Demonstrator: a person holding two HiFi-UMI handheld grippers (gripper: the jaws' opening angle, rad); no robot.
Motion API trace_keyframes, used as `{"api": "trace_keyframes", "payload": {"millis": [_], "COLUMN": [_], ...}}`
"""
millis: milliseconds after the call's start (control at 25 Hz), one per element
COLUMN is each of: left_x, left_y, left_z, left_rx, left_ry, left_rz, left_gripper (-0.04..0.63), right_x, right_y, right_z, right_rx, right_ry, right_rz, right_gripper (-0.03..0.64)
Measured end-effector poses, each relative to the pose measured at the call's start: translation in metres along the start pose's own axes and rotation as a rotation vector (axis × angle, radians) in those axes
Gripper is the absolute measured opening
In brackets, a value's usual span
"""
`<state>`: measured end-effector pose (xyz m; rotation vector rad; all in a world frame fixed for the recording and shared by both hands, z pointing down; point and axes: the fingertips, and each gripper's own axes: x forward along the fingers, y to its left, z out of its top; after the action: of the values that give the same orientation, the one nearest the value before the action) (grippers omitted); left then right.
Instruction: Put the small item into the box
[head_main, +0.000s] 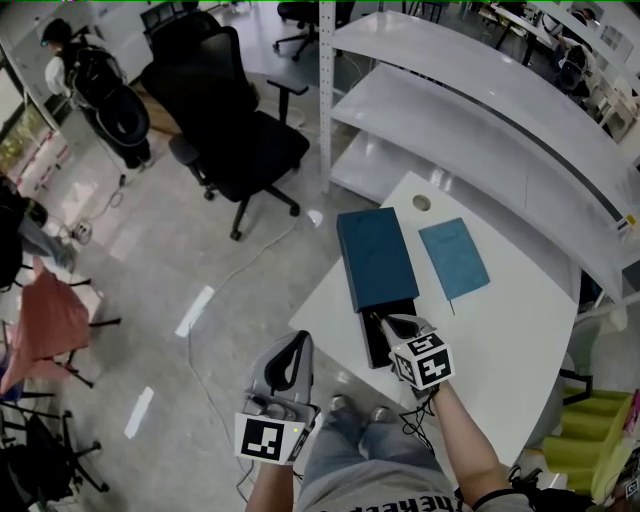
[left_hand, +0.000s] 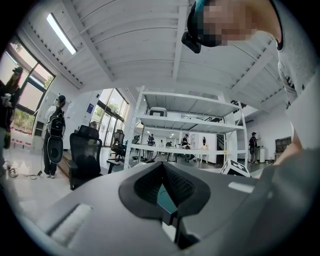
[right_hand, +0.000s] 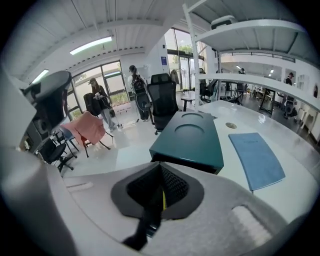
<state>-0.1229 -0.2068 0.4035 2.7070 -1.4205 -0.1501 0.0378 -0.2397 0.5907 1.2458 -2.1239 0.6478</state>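
Observation:
A dark teal box (head_main: 377, 254) lies on the white table (head_main: 505, 345), its lid slid back so the black inner tray (head_main: 383, 345) shows at the near end. My right gripper (head_main: 388, 323) hovers at that open end, shut on a thin black and yellow small item (right_hand: 161, 196) pinched between its pads. In the right gripper view the box (right_hand: 192, 138) sits just beyond the jaws. My left gripper (head_main: 296, 347) hangs off the table's left side near the person's legs, shut with nothing held; in its own view the left gripper (left_hand: 163, 194) points across the room.
A flat blue booklet (head_main: 454, 257) lies right of the box, and shows again as the booklet (right_hand: 256, 159). White curved shelves (head_main: 480, 110) rise behind the table. A black office chair (head_main: 235, 130) stands on the floor to the left. A person with a backpack (head_main: 95, 85) is far left.

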Motion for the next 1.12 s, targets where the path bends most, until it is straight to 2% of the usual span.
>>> {"api": "trace_keyframes", "payload": {"millis": [480,1120], "left_x": [0.001,-0.008], "left_y": [-0.039,-0.08], "left_z": [0.01,0.024], "left_rx": [0.043,0.092], "left_ry": [-0.012,-0.026], "left_rz": [-0.033,-0.029], "left_gripper": [0.017,0.017], "right_x": [-0.073,-0.157], "right_y": [-0.001,-0.001], "right_z": [0.02,0.038], "right_rx": [0.013,-0.019], "right_ry": [-0.258,-0.476], "right_rz": [-0.02,-0.052], "right_gripper": [0.002,0.002]}}
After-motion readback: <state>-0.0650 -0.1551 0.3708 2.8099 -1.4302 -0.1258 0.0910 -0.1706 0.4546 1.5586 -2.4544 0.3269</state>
